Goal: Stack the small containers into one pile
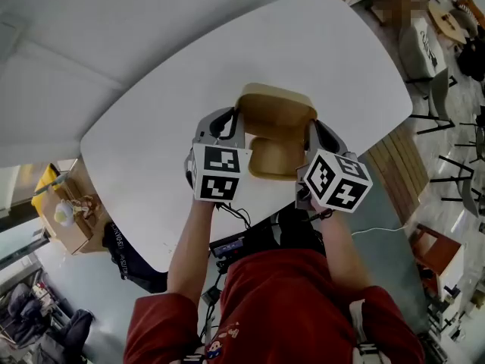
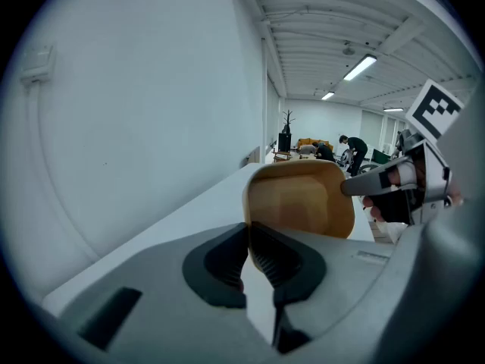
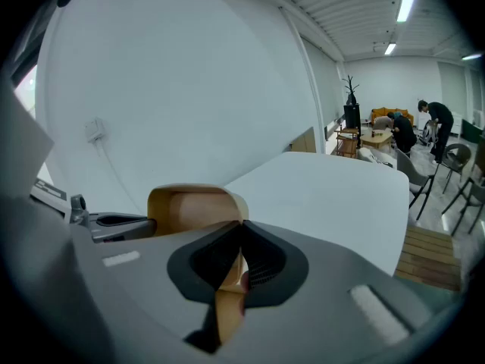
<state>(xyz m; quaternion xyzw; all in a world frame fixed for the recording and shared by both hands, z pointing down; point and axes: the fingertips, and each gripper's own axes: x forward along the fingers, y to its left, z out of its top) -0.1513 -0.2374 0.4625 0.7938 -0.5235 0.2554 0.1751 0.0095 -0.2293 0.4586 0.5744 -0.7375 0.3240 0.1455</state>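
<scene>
Two tan wooden containers lie on the white table [image 1: 151,150]. The farther one [image 1: 276,111] is held at opposite rims by both grippers. My left gripper [image 1: 236,127] is shut on its left rim, and the left gripper view shows this container [image 2: 303,199] pinched at the jaw tips [image 2: 248,227]. My right gripper [image 1: 309,133] is shut on its right wall, which shows as tan wood between the pads [image 3: 240,243], with the container [image 3: 193,207] ahead. The second container [image 1: 274,159] sits just nearer me, between the two grippers. Whether the two containers touch is hidden.
The table's near edge [image 1: 189,260] is just below the grippers. A box with small items [image 1: 64,214] stands on the floor at the left. Chairs [image 1: 447,21] and a wooden bench [image 1: 402,165] stand off the table's right side. People stand far down the room [image 2: 352,150].
</scene>
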